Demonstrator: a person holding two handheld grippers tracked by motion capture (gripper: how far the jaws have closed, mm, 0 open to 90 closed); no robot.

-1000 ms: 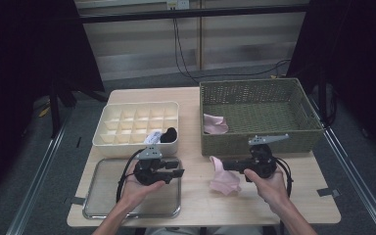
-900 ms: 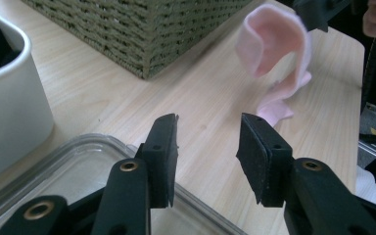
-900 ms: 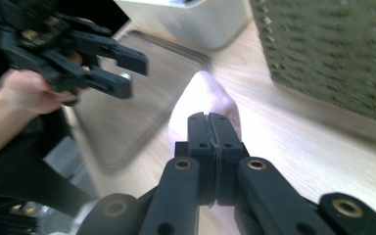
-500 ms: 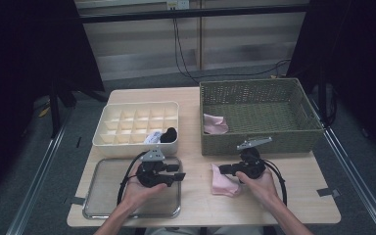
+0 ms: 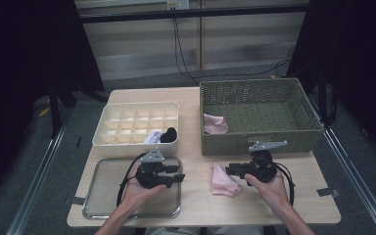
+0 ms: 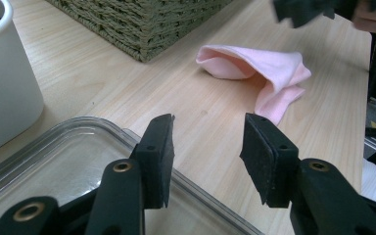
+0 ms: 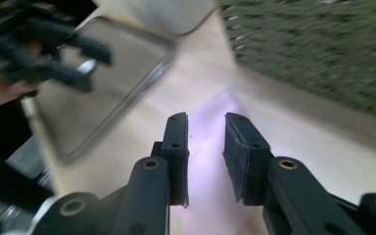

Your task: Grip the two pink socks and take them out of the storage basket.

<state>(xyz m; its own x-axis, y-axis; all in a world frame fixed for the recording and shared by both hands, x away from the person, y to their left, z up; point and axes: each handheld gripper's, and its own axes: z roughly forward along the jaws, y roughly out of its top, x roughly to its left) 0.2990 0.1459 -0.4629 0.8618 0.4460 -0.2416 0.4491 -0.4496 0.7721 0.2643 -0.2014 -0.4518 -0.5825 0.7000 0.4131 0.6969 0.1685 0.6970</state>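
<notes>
At the left of the high view, a clear tray is lying at the lower left of the desk, and the left hand-held gripper is hovering over its right half, pointing toward the right of the frame. Its jaws are standing apart with nothing between them; in the left gripper view the tray rim is passing under them, with bare desk beyond.

Above the tray, in the middle left of the frame, a cream divided box is sitting with a dark rolled item and a pale item in its lower right compartments.

Just right of centre, the pink cloth is lying crumpled on the desk, between the two hand-held grippers and below the basket's front wall. In the left gripper view it is resting well beyond the jaw tips, apart from the basket.

The right hand-held gripper is pointing toward the left of the frame, its tips right at the cloth's upper right edge. Its jaws have just been opening and are standing slightly apart; in the blurred right gripper view the cloth is showing in the gap between them, and the pads are not pressing on it.

In the upper right, a woven green basket is holding a second pink cloth in its left corner. Its front wall is standing directly behind the right hand-held gripper.
</notes>
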